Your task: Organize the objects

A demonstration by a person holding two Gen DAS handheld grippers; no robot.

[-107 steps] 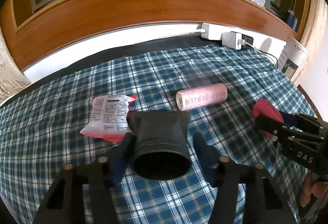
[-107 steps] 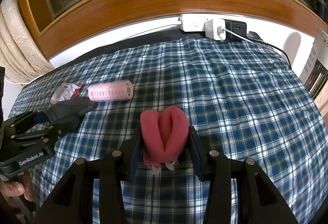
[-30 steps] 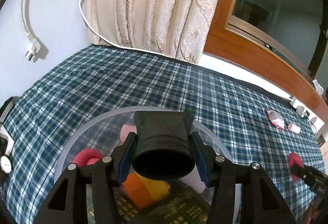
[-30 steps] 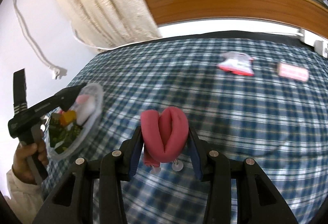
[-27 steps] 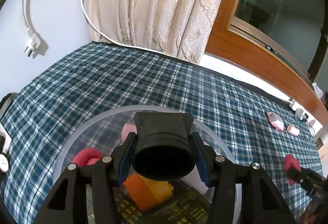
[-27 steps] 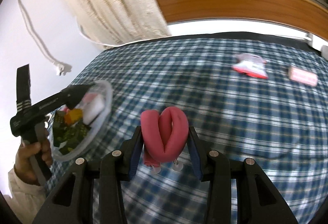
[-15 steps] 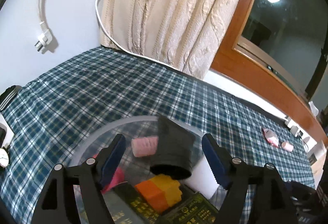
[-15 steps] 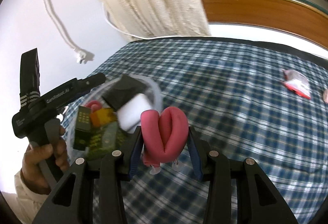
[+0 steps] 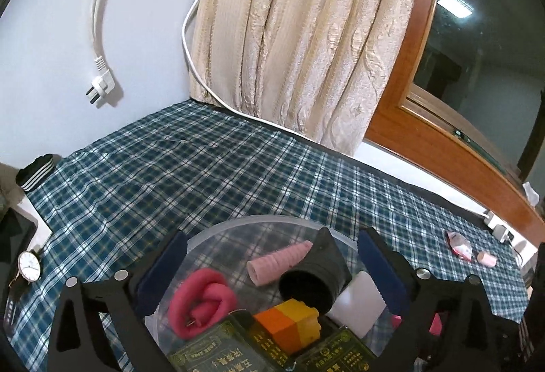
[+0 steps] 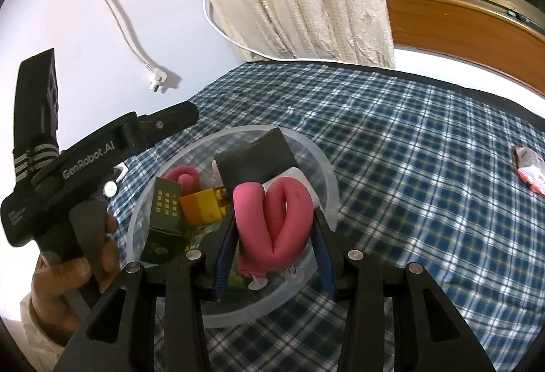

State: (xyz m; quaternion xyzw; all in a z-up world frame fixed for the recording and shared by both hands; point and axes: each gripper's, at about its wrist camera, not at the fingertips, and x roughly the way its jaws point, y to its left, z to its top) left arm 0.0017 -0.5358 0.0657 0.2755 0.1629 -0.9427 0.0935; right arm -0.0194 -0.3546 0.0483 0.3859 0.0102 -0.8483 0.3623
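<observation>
Right tool (image 10: 274,256) is clamping the folded pink roll (image 10: 274,218) just above the crowded clear bowl (image 10: 327,174), left tool (image 9: 270,264) gaping empty over it; released there, it is risking rolling off the heap over the rim.

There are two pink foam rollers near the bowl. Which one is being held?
The folded one, pinched in the right hand-held gripper above the clear bowl. The other lies loose inside the bowl.
</observation>
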